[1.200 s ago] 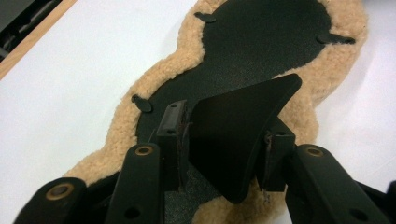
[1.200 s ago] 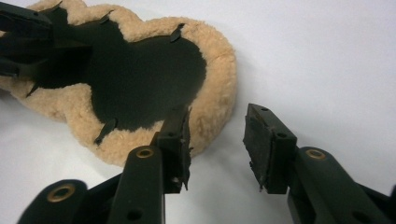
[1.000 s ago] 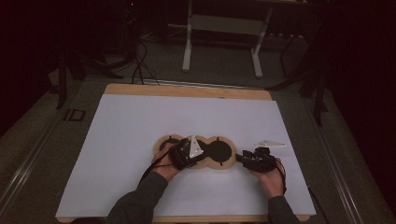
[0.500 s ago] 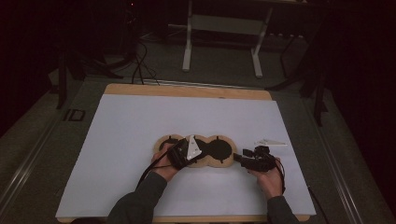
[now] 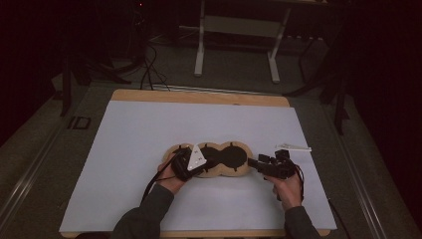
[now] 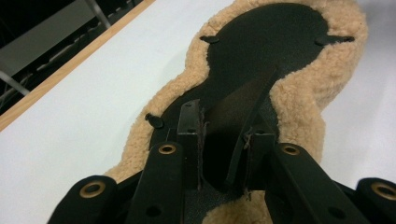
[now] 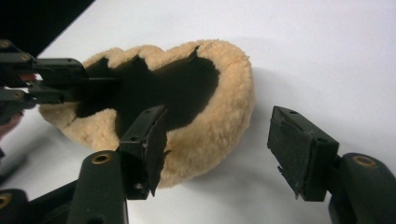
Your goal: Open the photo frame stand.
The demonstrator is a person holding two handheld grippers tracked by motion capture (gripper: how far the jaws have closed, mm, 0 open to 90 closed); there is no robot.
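White table (image 5: 129, 149) — left tool (image 6: 223, 140) pinching fleece pad (image 5: 211, 172) lining; right tool (image 7: 219, 149) spread at pad's edge

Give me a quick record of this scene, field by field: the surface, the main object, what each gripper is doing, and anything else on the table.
surface: white sheet on a wooden table
object: tan fleece pad with a black inner face, lying flat
left gripper: shut on a black flap of the pad's left end
right gripper: open, at the pad's right end, not gripping
other: small white piece near the right gripper
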